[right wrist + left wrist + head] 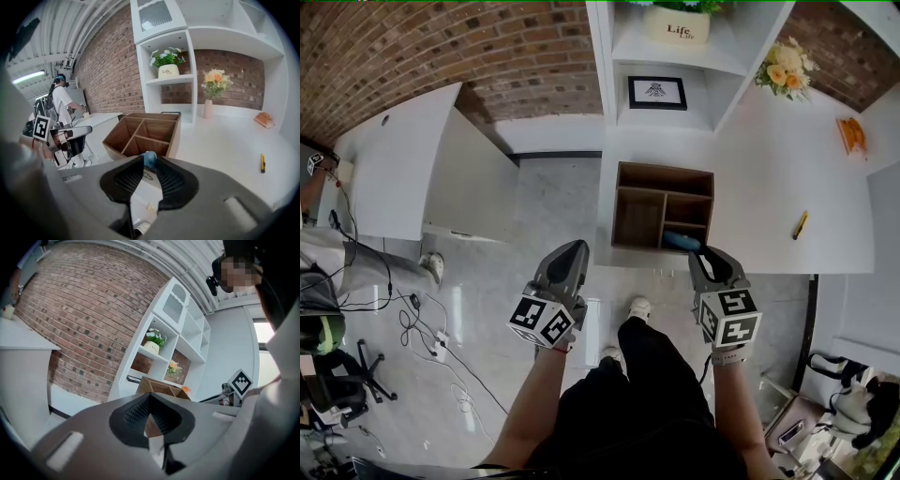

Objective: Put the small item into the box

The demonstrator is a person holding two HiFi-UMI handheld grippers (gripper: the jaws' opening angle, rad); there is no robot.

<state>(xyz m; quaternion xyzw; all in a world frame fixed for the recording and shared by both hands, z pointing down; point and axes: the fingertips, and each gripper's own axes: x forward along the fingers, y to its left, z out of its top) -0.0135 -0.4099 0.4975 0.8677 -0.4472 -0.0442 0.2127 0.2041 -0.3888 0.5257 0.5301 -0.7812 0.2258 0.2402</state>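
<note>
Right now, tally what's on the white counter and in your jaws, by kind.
Wooden box: 1
Blue item, held by the right gripper: 1
Yellow tool: 1
Orange item: 1
Vase of flowers: 1
Total: 5

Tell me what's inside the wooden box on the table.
In the wooden box the compartments look bare in head view. The small item, blue-tipped, in the right gripper covers part of the near right compartment's floor.

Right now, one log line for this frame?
left gripper: shut, empty | right gripper: shut on blue item | box: item not yet in
</note>
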